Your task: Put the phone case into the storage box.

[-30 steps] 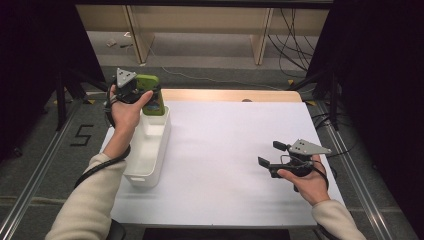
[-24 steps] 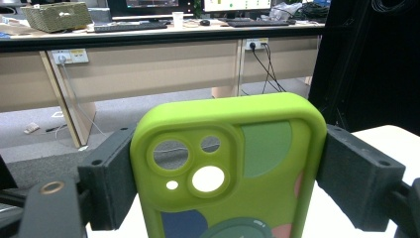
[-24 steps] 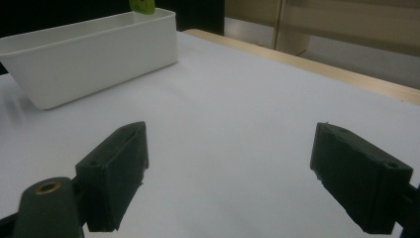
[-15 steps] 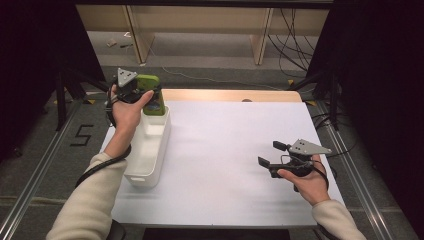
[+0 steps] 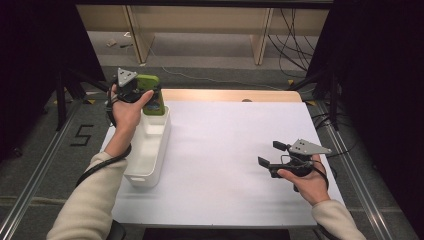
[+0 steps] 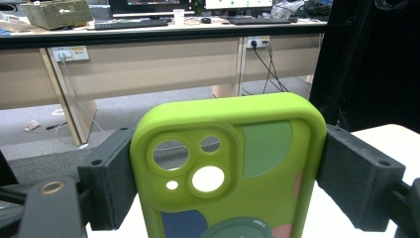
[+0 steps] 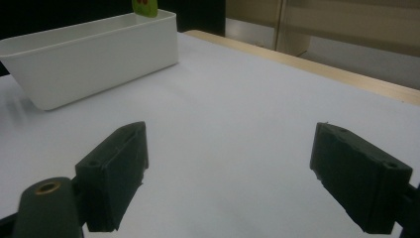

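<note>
Green phone case (image 6: 228, 173) sits clenched in the left claw (image 5: 145, 97) above the white bin (image 5: 150, 145); right claw (image 5: 272, 156) gapes idle; next, lower and release.

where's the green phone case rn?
High view, far left: the green phone case is clamped in the left gripper, held above the far end of the white bin.
</note>
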`<state>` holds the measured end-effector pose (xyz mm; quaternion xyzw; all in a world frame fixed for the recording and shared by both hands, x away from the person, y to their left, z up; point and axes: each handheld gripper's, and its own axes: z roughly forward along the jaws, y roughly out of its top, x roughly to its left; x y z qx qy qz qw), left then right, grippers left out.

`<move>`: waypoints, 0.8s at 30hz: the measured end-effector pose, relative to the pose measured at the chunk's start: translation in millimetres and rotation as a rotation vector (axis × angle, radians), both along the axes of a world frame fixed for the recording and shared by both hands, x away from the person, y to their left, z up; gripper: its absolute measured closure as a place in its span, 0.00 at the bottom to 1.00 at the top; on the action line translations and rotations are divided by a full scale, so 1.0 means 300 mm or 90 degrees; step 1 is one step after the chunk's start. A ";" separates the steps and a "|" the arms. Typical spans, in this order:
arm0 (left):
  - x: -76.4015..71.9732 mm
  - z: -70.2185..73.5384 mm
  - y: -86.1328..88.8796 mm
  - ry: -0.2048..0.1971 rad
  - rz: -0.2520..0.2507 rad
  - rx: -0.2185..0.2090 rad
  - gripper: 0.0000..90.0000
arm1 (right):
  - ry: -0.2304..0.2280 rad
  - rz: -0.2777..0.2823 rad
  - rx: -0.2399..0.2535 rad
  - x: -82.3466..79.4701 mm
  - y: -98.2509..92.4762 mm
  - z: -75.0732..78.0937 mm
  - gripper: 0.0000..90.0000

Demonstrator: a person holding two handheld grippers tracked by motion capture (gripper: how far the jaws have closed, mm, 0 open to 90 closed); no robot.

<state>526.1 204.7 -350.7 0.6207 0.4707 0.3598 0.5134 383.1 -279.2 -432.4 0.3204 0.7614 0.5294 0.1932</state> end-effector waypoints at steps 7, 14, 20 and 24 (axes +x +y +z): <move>0.006 -0.006 -0.002 0.004 0.001 -0.001 0.18 | 0.000 0.000 0.001 0.000 0.000 0.000 0.18; 0.011 -0.012 0.001 0.006 0.003 -0.001 0.18 | 0.000 0.001 0.002 0.000 0.000 0.001 0.18; 0.014 -0.015 0.003 0.008 0.001 0.000 0.18 | 0.000 0.000 0.001 0.001 0.000 0.001 0.18; 0.017 -0.018 0.002 0.010 0.001 0.000 0.18 | 0.000 0.001 0.001 0.001 -0.001 0.001 0.18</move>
